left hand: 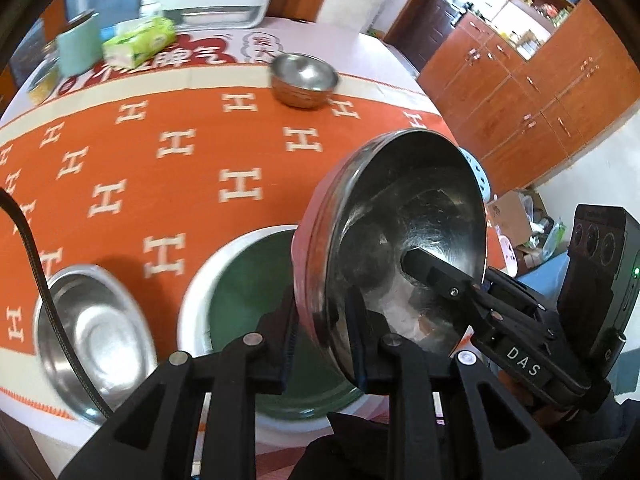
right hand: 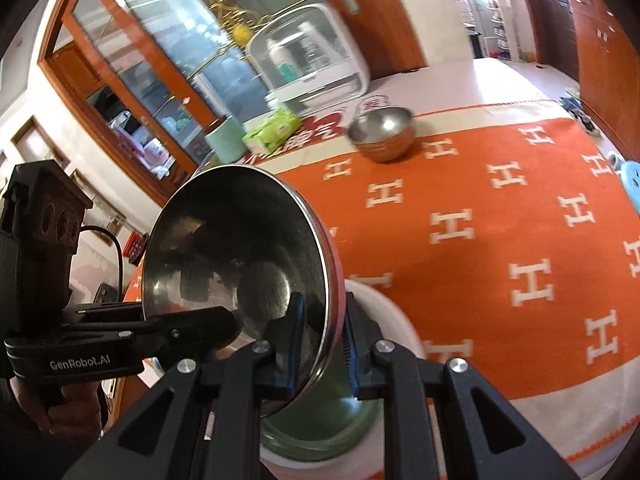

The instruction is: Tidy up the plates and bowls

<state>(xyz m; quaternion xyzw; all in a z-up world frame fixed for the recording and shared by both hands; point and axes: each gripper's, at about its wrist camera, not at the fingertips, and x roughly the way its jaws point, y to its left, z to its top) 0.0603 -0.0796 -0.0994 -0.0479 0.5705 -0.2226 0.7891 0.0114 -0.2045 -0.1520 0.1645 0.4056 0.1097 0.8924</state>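
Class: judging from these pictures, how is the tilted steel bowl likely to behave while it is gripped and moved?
The steel bowl looks stiff and probably light. Its polished rim may slip between the left claw and right claw. Held on edge over the green plate, it could swing.

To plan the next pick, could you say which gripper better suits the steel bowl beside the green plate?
Left, probably: the steel bowl lies on the left gripper's side, outside the right view.

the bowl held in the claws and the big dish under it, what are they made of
Held bowl: likely stainless steel, polished, since its inside mirrors the claws; the outer wall looks pinkish. Big dish: probably glazed ceramic or enamel, with a glossy green inside and a thick white rim; the look leaves it open.
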